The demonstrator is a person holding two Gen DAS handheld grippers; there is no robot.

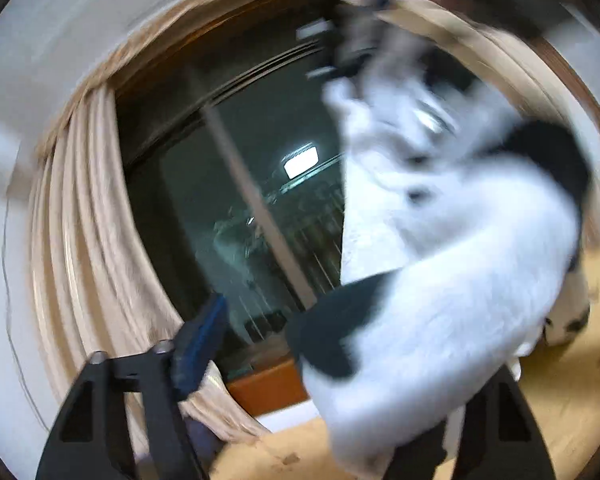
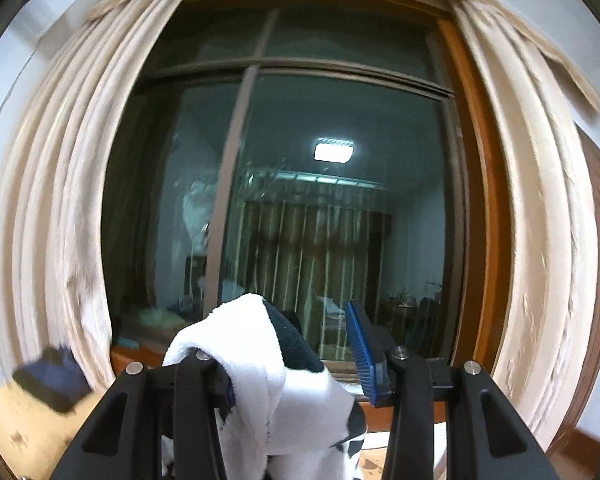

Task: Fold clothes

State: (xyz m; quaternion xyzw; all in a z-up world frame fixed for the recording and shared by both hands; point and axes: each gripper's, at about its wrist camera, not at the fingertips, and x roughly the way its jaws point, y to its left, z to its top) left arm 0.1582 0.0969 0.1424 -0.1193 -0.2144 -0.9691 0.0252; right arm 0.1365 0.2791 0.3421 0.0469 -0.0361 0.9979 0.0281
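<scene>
A fluffy white garment with black patches [image 1: 452, 240] hangs in the air on the right of the blurred left wrist view. Above it, my right gripper [image 1: 356, 52] holds its upper end. My left gripper [image 1: 300, 340] stands open. Its left blue pad [image 1: 202, 344] is clear of the cloth, and the garment's lower part hides its right finger. In the right wrist view the same garment [image 2: 260, 360] drapes over the left finger of my right gripper [image 2: 296, 320] and fills the lower gap. The right blue pad [image 2: 364, 352] shows beside it.
A tan wooden surface [image 1: 560, 380] lies below. Straight ahead is a dark window [image 2: 320, 160] in a brown frame, with cream curtains [image 2: 52, 200] on both sides. A blurred dark blue shape [image 2: 52, 380] sits at the lower left of the right wrist view.
</scene>
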